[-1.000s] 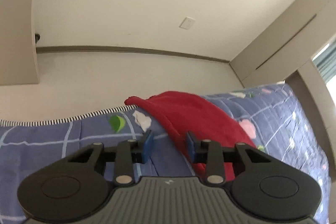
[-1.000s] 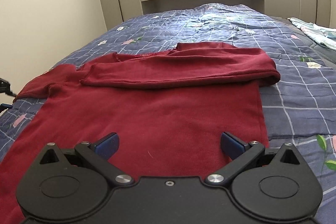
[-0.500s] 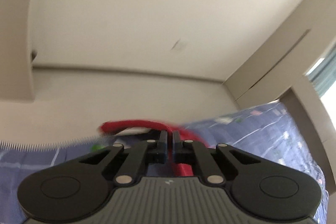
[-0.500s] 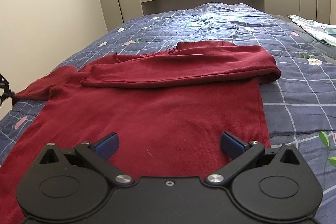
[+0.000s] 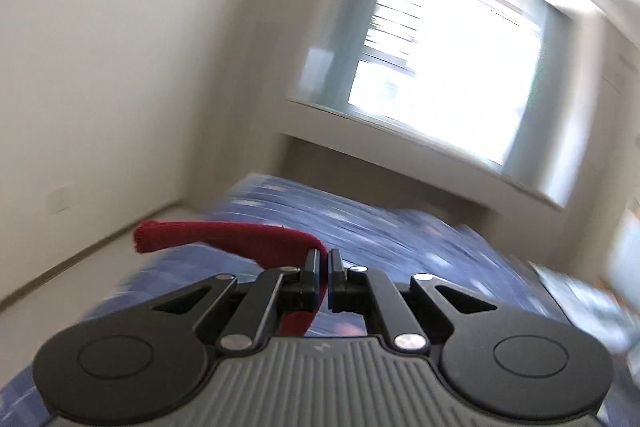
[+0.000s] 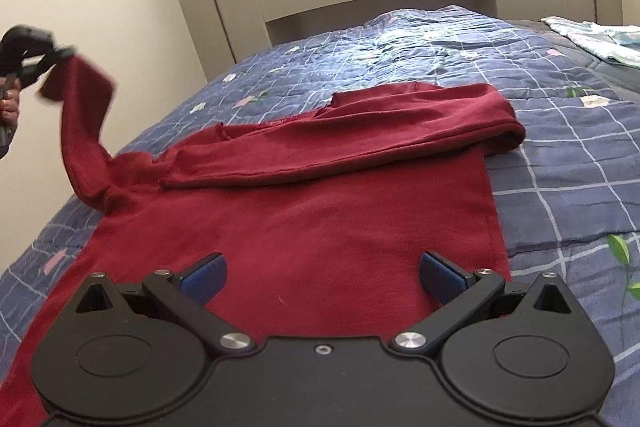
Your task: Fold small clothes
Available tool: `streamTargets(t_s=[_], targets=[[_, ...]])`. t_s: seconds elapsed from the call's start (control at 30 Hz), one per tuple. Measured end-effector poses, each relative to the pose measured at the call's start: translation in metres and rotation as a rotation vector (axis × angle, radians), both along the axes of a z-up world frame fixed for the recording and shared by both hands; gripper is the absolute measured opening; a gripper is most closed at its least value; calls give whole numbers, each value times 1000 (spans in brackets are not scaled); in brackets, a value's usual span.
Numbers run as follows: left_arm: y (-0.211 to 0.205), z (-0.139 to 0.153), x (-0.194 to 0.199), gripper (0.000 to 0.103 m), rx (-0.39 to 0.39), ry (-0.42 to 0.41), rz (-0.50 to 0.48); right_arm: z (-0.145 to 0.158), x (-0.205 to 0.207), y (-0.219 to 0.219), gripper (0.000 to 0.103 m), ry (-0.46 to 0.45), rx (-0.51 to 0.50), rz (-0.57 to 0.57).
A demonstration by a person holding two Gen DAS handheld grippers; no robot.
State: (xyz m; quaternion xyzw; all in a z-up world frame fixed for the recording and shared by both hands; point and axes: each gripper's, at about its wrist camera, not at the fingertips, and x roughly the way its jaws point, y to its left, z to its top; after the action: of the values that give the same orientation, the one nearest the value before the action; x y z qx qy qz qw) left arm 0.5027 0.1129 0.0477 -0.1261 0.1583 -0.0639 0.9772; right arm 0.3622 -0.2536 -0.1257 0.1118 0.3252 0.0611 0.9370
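The left gripper has its jaws pressed together on the cuff end of a dark red sleeve, the cloth pinched thin between the pads and trailing out toward ten o'clock in the left wrist view, which is blurred. In the right wrist view this same gripper sits at nine o'clock, raised off the bed, with a hand behind it; the sleeve hangs from it in a slack, twisted band down to the shoulder of the red top.

The right gripper hovers low over the garment's lower body with its blue-padded fingers spread wide, nothing between them.

The top is a fine-knit, long-sleeved piece lying flat, chest up, on the blue checked quilt. Its other sleeve is already folded across the chest, running from two o'clock toward nine. A pale folded cloth lies on the bed at two o'clock, well apart.
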Motion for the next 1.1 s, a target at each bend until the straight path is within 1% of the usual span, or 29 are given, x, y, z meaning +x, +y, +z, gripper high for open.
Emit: streamTargets(t_s=[0.1, 0.13, 0.17, 0.23, 0.27, 0.3, 0.33, 0.4, 0.47, 0.5, 0.53, 0.57, 0.6, 0.63, 0.67, 0.73, 0.83, 0.9, 0.97, 1.07, 1.1], targets=[[-60, -9, -2, 3, 113, 32, -228, 5, -5, -10, 103, -12, 19, -44], [-82, -17, -5, 3, 165, 56, -301, 7, -7, -15, 103, -13, 25, -59], [-104, -29, -8, 3, 234, 81, -372, 8, -9, -20, 103, -14, 29, -75], [-144, -57, -18, 3, 357, 136, -480, 11, -12, -32, 103, -12, 38, -111], [-158, -71, -23, 3, 398, 167, -525, 12, -15, -38, 103, -10, 41, -131], [-170, -82, -27, 3, 421, 196, -551, 12, -17, -44, 103, -9, 42, -148], [-179, -97, -29, 3, 440, 234, -572, 13, -20, -51, 103, -8, 41, -167], [-192, -118, -37, 5, 450, 278, -581, 16, -24, -61, 103, -10, 36, -188], [-191, -131, -42, 10, 434, 310, -571, 18, -28, -70, 103, -12, 28, -194], [-187, -132, -41, 13, 418, 322, -567, 20, -28, -73, 103, -13, 28, -191], [-181, -132, -46, 30, 395, 333, -567, 21, -27, -76, 103, -14, 34, -183], [-176, -133, -49, 55, 368, 334, -560, 22, -25, -79, 103, -18, 47, -169], [-169, -132, -50, 66, 347, 325, -543, 24, -21, -79, 103, -21, 56, -156], [-160, -126, -57, 80, 331, 314, -519, 25, -15, -80, 103, -25, 67, -142], [-151, -119, -64, 86, 318, 306, -501, 27, -8, -80, 103, -27, 78, -126], [-137, -111, -68, 91, 306, 310, -463, 31, 7, -76, 103, -36, 106, -89], [-113, -105, -73, 102, 307, 328, -324, 34, 40, -71, 102, -39, 167, -6], [-93, -105, -73, 103, 307, 349, -226, 34, 66, -64, 102, -30, 175, 24], [-70, -106, -69, 103, 304, 385, -113, 33, 95, -53, 96, -20, 138, 50], [-36, -110, -61, 103, 269, 450, 28, 27, 136, -34, 78, 14, 44, 67], [-24, -111, -59, 103, 249, 469, 65, 23, 148, -32, 69, 26, 36, 66]])
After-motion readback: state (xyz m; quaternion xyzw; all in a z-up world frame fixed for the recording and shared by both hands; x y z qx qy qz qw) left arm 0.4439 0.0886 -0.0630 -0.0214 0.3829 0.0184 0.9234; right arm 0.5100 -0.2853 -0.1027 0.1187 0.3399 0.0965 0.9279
